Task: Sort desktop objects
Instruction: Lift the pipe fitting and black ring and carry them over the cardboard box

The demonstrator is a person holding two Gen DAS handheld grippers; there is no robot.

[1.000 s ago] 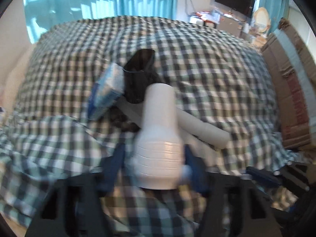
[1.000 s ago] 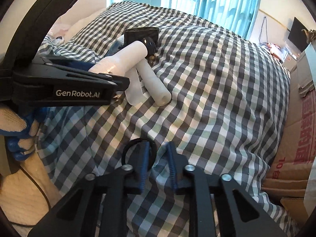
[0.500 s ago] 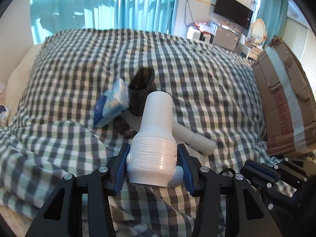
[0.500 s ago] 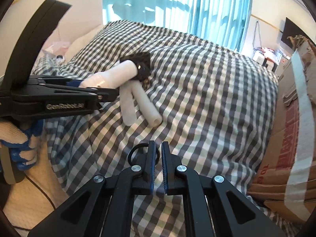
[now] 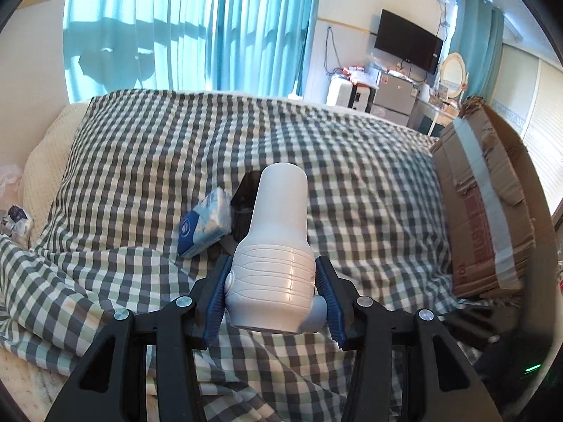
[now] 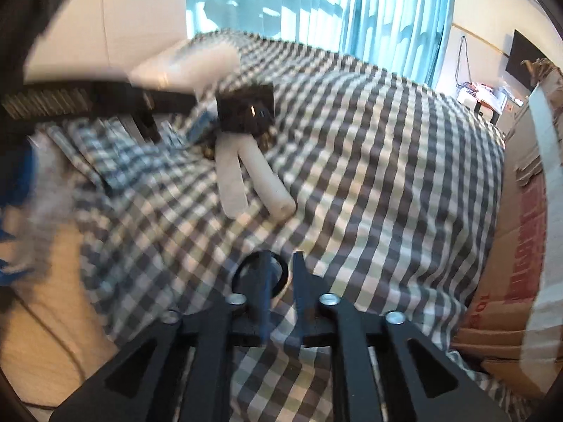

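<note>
While my left gripper (image 5: 272,290) clamps the ribbed white plastic bottle (image 5: 276,246), the right gripper (image 6: 281,281) hangs narrowly parted, empty; the blue tissue pack (image 5: 204,227), black cup (image 6: 245,107) and two white tubes (image 6: 253,179) remain unsorted — early days.

Left tool (image 5: 272,290) clamped, right tool (image 6: 281,281) slightly parted

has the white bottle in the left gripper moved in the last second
Yes. In the right wrist view the white bottle has risen, from overlapping the black box to above it.
</note>
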